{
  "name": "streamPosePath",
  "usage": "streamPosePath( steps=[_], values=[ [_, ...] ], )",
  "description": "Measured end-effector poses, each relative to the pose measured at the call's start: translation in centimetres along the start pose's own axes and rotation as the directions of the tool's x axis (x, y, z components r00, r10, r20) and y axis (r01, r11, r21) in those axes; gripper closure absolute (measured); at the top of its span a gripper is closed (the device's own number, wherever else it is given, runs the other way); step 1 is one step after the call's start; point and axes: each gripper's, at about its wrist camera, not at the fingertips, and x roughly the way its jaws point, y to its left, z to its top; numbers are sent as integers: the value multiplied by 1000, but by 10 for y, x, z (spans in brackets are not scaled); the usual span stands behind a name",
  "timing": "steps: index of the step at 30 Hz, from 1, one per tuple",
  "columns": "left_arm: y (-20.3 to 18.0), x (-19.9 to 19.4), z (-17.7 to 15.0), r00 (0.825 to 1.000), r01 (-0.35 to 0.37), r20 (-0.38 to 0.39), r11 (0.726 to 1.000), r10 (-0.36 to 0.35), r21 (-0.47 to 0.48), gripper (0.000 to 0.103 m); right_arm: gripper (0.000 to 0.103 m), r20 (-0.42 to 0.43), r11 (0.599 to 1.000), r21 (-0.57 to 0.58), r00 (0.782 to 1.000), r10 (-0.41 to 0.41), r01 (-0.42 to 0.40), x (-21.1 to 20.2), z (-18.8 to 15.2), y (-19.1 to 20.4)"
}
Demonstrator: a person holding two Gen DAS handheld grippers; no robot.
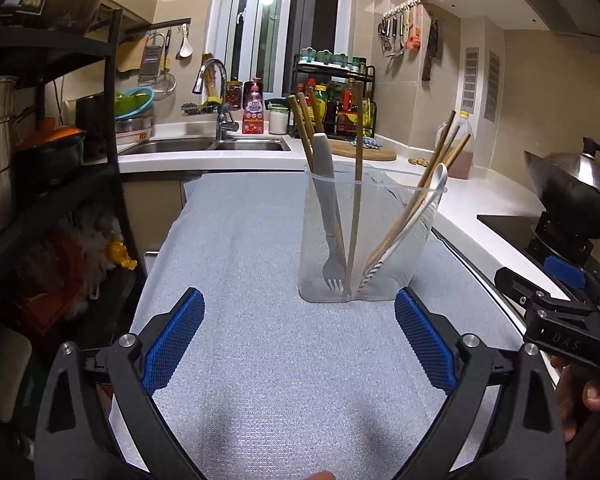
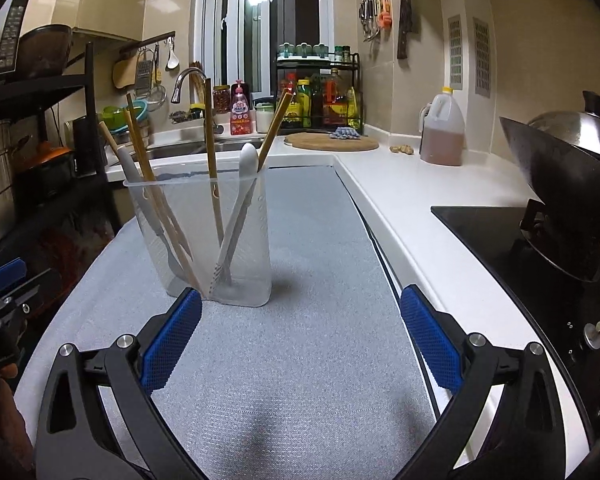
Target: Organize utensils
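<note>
Clear plastic holder [image 1: 374, 240] upright on the grey mat [image 1: 260, 340] covering the desk, toward the mat's far end, nearer its right edge in the left wrist view. Inside: a grey fork [image 1: 327, 200] tines down, leaning left; wooden chopsticks [image 1: 357, 184] rising past the rim, some slanting left, some right; a white utensil [image 1: 412, 220] leaning toward the right wall of the holder. Same holder [image 2: 204, 232] at left of centre in the right wrist view, casting a shadow to its right.

Left claw [image 1: 299, 340] spread wide, blue pads well apart, nothing between them but bare mat; not touching the holder, which sits just beyond the fingertips. Right claw [image 2: 300, 336] likewise spread wide and empty, its left pad close to the holder's base, though contact cannot be told; right pad over the mat's right edge.

Right claw [image 1: 556, 300] also visible at the right edge of the left wrist view, gripped by a hand [image 1: 588, 392].

Beyond the mat: white counter [image 2: 400, 184], sink [image 1: 204, 145] with tap at the far side, round cutting board [image 2: 332, 142], oil jug [image 2: 442, 132], wok [image 2: 556, 176] on the black hob at right.
</note>
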Motion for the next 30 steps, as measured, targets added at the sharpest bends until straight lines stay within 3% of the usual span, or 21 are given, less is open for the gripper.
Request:
streamPosePath(
  steps=[30],
  values=[
    [2,2,-1,1000,-15,14,1000,15,-10,10,5,-5,1000,21,1000,-4,4,0,1,-5]
  ],
)
